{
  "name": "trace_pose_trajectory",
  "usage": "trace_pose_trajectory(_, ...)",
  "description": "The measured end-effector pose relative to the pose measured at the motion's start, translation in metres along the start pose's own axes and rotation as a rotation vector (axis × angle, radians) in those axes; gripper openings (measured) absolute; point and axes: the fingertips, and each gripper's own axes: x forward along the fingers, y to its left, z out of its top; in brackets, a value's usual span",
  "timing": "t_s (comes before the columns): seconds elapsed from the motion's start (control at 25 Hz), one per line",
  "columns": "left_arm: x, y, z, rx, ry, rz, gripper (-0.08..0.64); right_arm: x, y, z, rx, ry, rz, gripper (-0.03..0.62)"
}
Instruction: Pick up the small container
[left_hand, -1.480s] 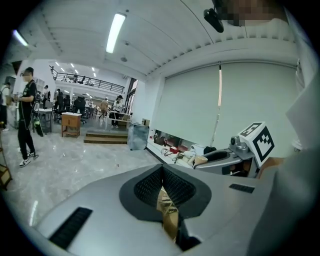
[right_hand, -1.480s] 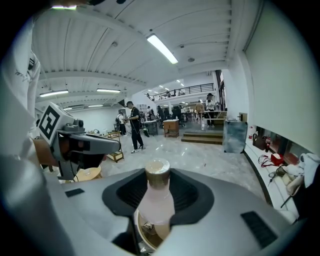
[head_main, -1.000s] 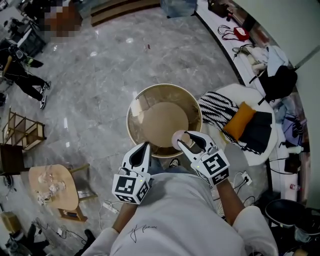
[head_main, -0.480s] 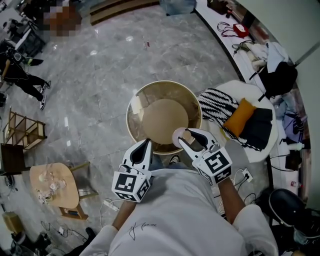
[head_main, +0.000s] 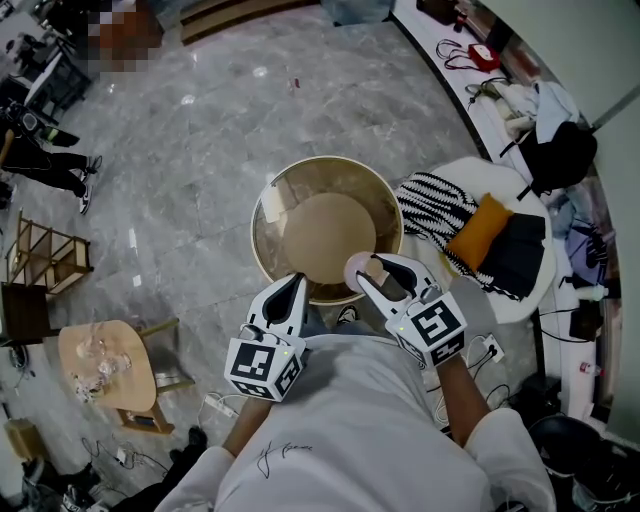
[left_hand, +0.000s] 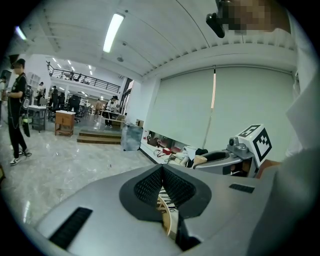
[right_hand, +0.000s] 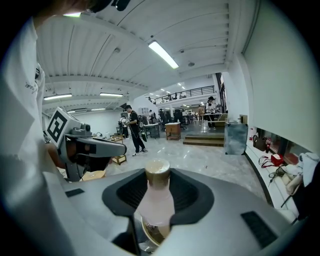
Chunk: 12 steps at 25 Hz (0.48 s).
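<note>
The small container (head_main: 356, 275) is a pale pink bottle with a gold cap (right_hand: 157, 169). My right gripper (head_main: 372, 272) is shut on the container, which stands upright between the dark pads (right_hand: 129, 192) in the right gripper view. It hangs above the near rim of a round glass-topped table (head_main: 330, 162). My left gripper (head_main: 293, 284) is beside it on the left, shut with nothing between its jaws. In the left gripper view its ribbed pads (left_hand: 150, 185) meet at the tip.
A white chair (head_main: 500, 300) with a striped cloth (head_main: 432, 215) and an orange cushion (head_main: 478, 238) stands right of the table. A small wooden side table (head_main: 100, 365) is at lower left. Cables and a power strip (head_main: 490, 352) lie on the marble floor.
</note>
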Motion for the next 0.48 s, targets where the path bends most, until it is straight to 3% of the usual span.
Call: trace_pose_trajectory(0.48,0.0025,-0.0018,-0.0018,-0.009,0.009,-0.004,0.017,-0.0007,-0.0013,-0.0013,0.001,0.009,0.004,0.147)
